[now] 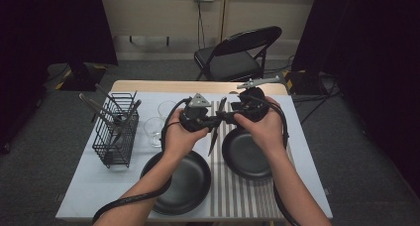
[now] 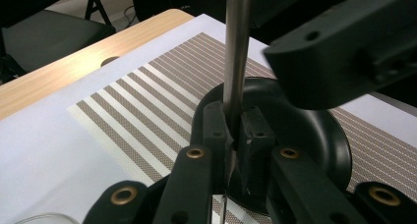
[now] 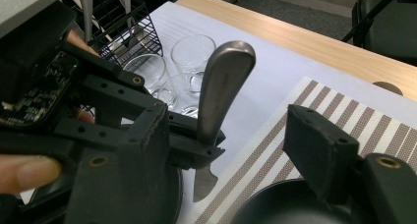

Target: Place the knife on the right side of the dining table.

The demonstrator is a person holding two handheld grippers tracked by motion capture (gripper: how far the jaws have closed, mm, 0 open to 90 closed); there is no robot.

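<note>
A silver table knife (image 1: 215,132) hangs upright over the striped placemat (image 1: 224,186), handle up and blade tip down. My left gripper (image 1: 217,120) is shut on it just where the handle meets the blade; in the left gripper view the pads (image 2: 216,128) pinch the handle (image 2: 236,52). My right gripper (image 1: 231,118) faces it from the right with its jaws open. In the right gripper view the knife handle (image 3: 222,84) stands between the two pads (image 3: 314,135) without touching them, and the left gripper (image 3: 194,148) grips it below.
Two black plates lie near the front, one (image 1: 183,184) on the left and one (image 1: 245,159) under the right hand. Clear glasses (image 1: 154,129) and a black wire basket (image 1: 117,134) of utensils stand at the left. A folding chair (image 1: 237,57) stands behind the table.
</note>
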